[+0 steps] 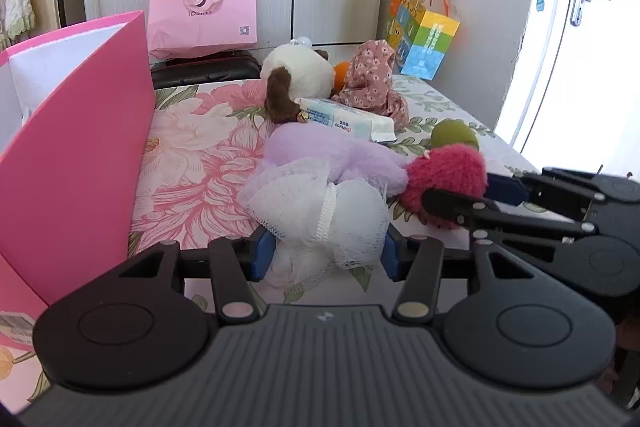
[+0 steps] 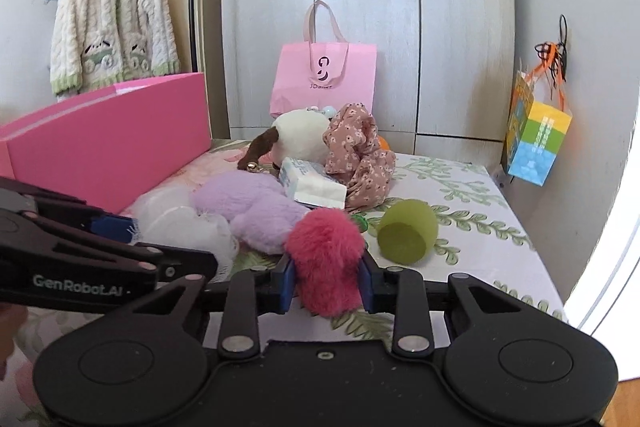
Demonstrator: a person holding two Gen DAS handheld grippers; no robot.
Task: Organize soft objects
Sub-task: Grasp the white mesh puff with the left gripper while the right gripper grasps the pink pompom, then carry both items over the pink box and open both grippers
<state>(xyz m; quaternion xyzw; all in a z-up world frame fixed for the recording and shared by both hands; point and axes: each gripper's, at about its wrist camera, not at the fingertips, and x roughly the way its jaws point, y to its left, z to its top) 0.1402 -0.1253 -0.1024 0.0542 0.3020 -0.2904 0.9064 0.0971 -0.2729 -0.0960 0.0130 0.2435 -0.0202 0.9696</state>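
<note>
a bed (image 2: 460, 187) with a floral sheet, pink blooms on one side and green leaf sprigs on the other, stands against pale wardrobe doors (image 2: 360, 7). a pink paper bag (image 2: 324, 79) leans at their foot, a colourful gift bag (image 2: 536, 139) hangs on the grey wall, and a knitted cream cardigan (image 2: 112, 19) hangs further along. an open pink box (image 1: 80, 155) with smooth stiff walls sits on the bed beside the pile.

the pile lies mid-bed: a round cream plush (image 2: 300, 135) with a brown limb, crumpled floral cloth (image 2: 360, 155), a flat tissue pack (image 2: 312, 183), a fuzzy lilac plush (image 2: 256, 211), and a soft green cup (image 2: 408, 235) on its side.

the left claw (image 1: 326, 251) has its blue pads on either side of a white mesh puff (image 1: 320, 211), gauzy and bunched, pressing its lower folds. the right claw (image 2: 326, 285) is clamped on a shaggy red pompom (image 2: 324, 255), just beside the lilac plush.
</note>
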